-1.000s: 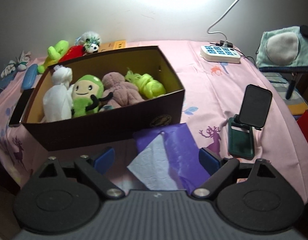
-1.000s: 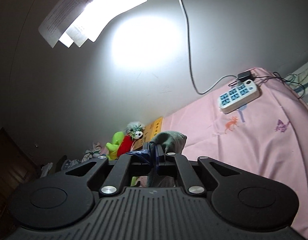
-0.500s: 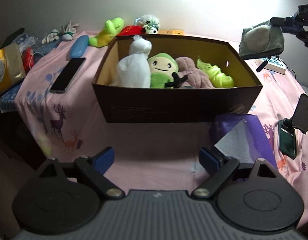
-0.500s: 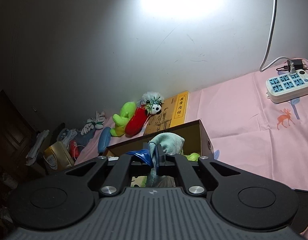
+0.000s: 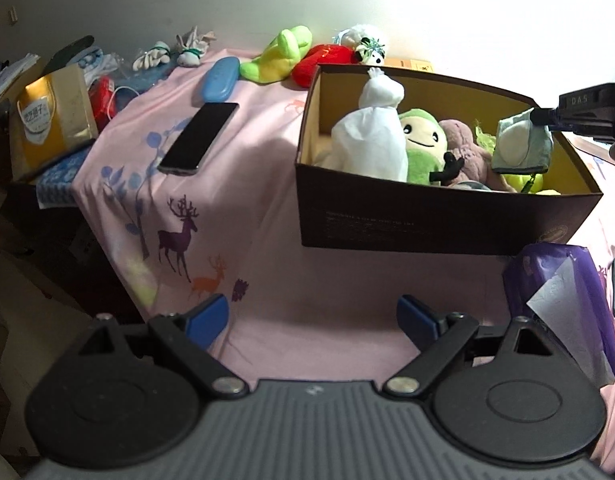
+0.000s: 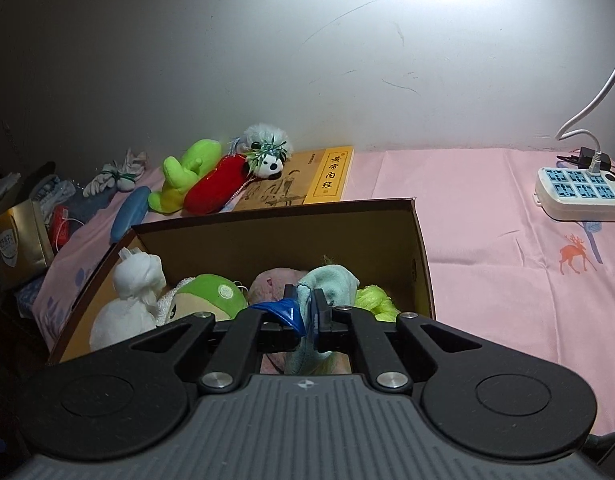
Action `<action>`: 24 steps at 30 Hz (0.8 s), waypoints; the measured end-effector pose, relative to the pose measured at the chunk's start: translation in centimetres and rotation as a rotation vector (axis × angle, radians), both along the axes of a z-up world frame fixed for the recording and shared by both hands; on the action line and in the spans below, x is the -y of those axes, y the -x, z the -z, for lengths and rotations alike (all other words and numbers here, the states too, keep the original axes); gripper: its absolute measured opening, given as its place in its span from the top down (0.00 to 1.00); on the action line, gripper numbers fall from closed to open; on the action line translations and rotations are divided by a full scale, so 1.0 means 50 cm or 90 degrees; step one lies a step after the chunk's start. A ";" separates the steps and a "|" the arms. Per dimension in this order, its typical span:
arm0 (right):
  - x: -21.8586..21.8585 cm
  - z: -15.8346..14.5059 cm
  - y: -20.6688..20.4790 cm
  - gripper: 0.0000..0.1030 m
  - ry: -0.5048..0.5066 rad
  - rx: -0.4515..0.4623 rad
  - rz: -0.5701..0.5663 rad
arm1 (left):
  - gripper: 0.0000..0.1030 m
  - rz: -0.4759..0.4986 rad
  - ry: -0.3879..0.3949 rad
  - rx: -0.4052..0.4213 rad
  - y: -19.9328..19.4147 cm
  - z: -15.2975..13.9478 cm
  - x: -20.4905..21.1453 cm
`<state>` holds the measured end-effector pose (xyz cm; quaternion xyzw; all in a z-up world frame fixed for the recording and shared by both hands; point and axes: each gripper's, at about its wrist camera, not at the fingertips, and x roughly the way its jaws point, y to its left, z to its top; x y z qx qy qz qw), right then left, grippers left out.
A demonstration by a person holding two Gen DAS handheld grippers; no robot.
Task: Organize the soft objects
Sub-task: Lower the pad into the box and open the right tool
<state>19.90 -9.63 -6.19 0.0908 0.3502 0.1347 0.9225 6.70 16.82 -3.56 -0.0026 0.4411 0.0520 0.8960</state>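
A brown cardboard box (image 5: 427, 224) (image 6: 275, 232) stands on the pink cloth and holds a white bundle (image 5: 371, 140), a green doll (image 5: 423, 140), a pink plush (image 5: 463, 144) and a yellow-green toy (image 6: 373, 300). My right gripper (image 6: 305, 314) is shut on a pale teal cloth pouch (image 5: 521, 144) (image 6: 327, 284), which hangs over the box's right end. My left gripper (image 5: 313, 318) stands open over bare cloth in front of the box, with nothing between its fingers. A green plush (image 5: 279, 54), a red plush (image 5: 323, 62) and a fluffy panda toy (image 5: 367, 44) lie behind the box.
A black phone (image 5: 199, 136) and a blue case (image 5: 221, 84) lie left of the box. A purple tissue pack (image 5: 563, 300) sits at the front right. A yellow book (image 6: 331, 176) and a power strip (image 6: 579, 196) are at the back. Paper bags (image 5: 53, 116) stand past the left edge.
My left gripper has swung left along the front of the box, still open. My right gripper has come down with the teal pouch from beside the box to over its right end.
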 end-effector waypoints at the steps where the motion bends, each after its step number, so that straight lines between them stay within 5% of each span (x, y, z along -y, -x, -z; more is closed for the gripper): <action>1: -0.004 0.003 -0.001 1.00 0.001 -0.008 0.002 | 0.12 -0.001 -0.002 0.001 -0.003 -0.001 -0.003; 15: -0.004 0.011 0.047 1.00 -0.039 -0.086 0.000 | 0.11 0.018 -0.010 -0.004 -0.063 -0.001 0.020; 24: 0.021 -0.046 0.125 0.99 -0.066 -0.049 0.001 | 0.11 0.051 -0.022 -0.012 -0.102 -0.004 0.071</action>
